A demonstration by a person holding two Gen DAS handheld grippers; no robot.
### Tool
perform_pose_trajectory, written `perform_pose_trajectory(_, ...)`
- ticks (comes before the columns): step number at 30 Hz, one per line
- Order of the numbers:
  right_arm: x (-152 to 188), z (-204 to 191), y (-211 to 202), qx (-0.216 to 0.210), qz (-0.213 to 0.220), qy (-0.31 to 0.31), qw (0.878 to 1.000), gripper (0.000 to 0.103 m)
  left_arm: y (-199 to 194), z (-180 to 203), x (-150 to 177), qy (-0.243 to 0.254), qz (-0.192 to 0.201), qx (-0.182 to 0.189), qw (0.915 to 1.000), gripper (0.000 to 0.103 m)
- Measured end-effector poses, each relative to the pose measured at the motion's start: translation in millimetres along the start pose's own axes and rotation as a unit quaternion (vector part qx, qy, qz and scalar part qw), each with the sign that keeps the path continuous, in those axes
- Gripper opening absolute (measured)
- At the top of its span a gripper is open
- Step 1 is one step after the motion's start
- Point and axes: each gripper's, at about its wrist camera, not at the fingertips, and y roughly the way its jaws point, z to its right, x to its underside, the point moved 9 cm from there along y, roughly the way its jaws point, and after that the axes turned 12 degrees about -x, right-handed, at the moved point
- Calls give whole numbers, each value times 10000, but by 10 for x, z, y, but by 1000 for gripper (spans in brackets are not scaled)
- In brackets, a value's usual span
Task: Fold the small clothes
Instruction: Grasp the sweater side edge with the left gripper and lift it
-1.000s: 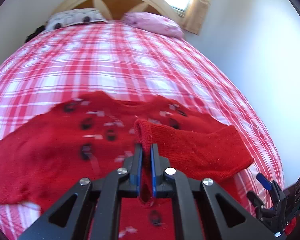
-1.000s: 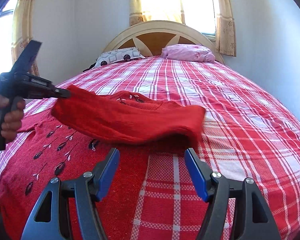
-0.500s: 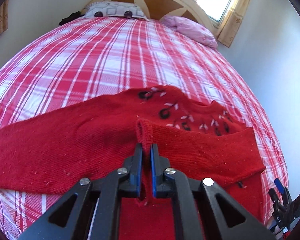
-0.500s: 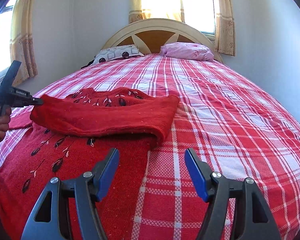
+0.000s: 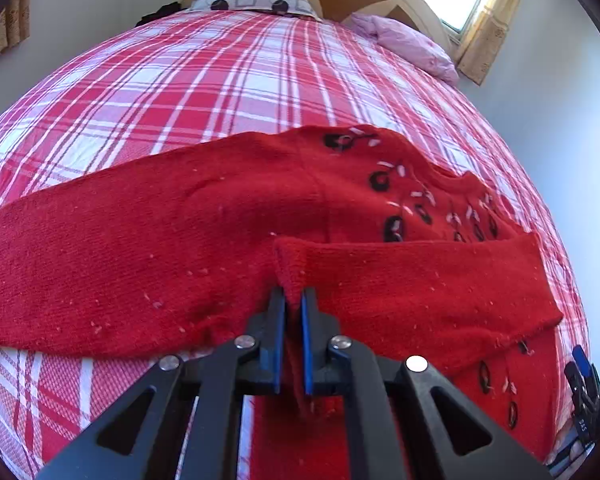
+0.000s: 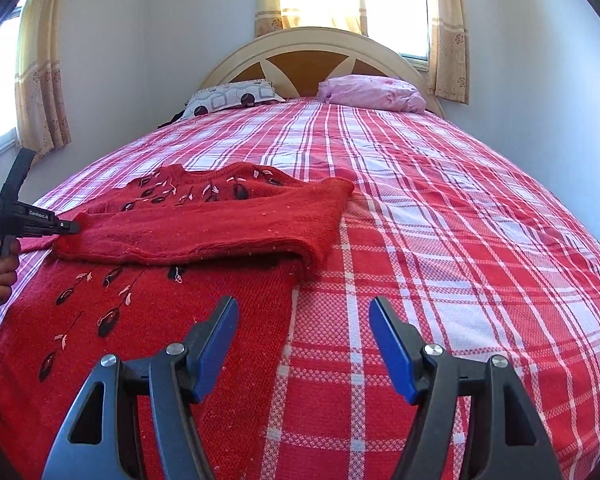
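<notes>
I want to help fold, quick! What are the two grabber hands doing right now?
Left gripper: shut on the red sweater's sleeve cuff.
Right gripper: open, holding nothing, above the sweater's edge.

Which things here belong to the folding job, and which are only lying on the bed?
Job:
- sweater, red, spread on the bed
- its sleeve, laid across the body
- left gripper, shut on the cuff
- right gripper, open

Lying about:
- patterned pillow
- pink pillow
- checked bedspread
</notes>
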Motion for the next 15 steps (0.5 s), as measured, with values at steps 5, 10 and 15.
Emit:
perform_pose_trajectory(5,9,-8,5,46,-20,-7,10000,68,-5,-5,11,49,19,16,10000,8)
perform_pose_trajectory(10,18,-15,22,59,-78,-25,9999,68,-105,-14,24,54,95,39,9999,9)
perform_pose_trajectory(15,33,-3,31,71,-104,1,9999,69,-136,-123,22,34,176,-103,9998,9)
